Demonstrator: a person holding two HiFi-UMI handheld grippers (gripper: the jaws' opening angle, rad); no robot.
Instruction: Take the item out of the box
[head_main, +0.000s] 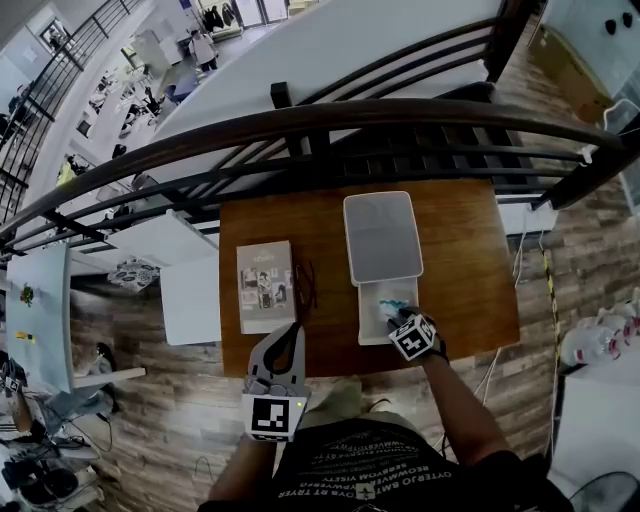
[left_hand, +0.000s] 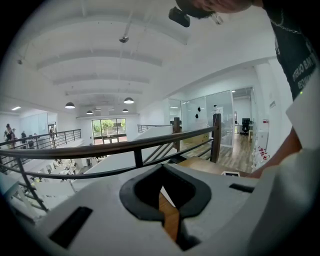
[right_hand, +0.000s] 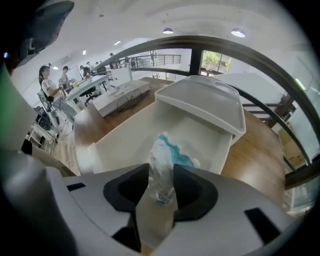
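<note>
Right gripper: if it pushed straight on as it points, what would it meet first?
The bagged item, already pinched between its jaws. Beyond that, it would probably meet the floor of the open white box, though depth is unclear.

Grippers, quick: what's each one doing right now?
Left gripper: closed, empty.
Right gripper: closed on a crinkly clear plastic packet with blue contents.

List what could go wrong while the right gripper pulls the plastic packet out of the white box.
1. The right gripper pinches only the thin end of the plastic packet; it may slip free.
2. The lid leans over the far end of the white box; the rising packet could catch it.
</note>
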